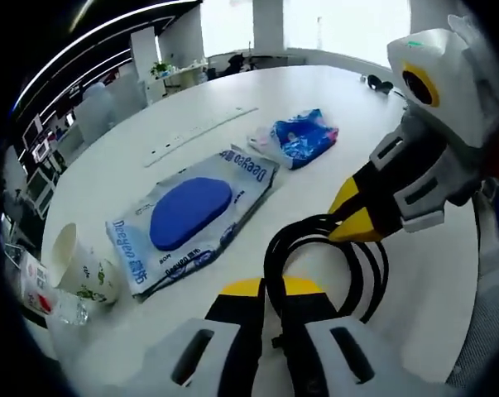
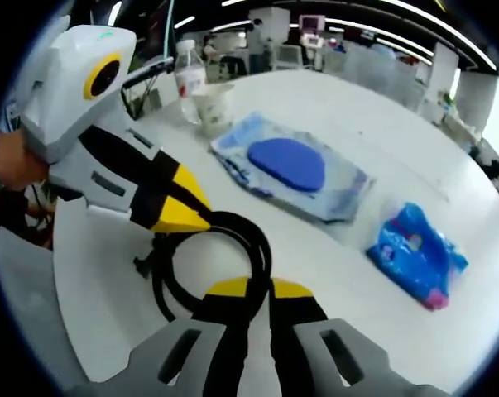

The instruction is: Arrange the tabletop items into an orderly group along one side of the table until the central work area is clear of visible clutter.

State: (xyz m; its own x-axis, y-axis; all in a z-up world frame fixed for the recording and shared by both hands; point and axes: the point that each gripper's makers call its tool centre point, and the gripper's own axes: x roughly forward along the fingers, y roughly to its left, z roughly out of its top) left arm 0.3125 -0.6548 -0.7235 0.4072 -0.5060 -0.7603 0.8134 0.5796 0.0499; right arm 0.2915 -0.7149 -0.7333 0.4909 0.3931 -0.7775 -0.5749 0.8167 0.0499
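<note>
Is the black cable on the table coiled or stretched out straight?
Coiled. The black cable lies in loops on the white table, and both tools, left and right, are shut on it.

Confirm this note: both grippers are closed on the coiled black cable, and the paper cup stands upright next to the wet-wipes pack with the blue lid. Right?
One detail is wrong: the paper cup lies tipped on its side, as the left gripper view shows. The rest holds: the left gripper and right gripper are closed on the black cable, and the cup is beside the wet-wipes pack.

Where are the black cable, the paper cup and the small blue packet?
black cable (image 1: pixel 275 248), left gripper view, on the loop's left curve.
paper cup (image 1: pixel 77 266), left gripper view, on its side wall.
small blue packet (image 2: pixel 415 251), right gripper view, on its middle.
</note>
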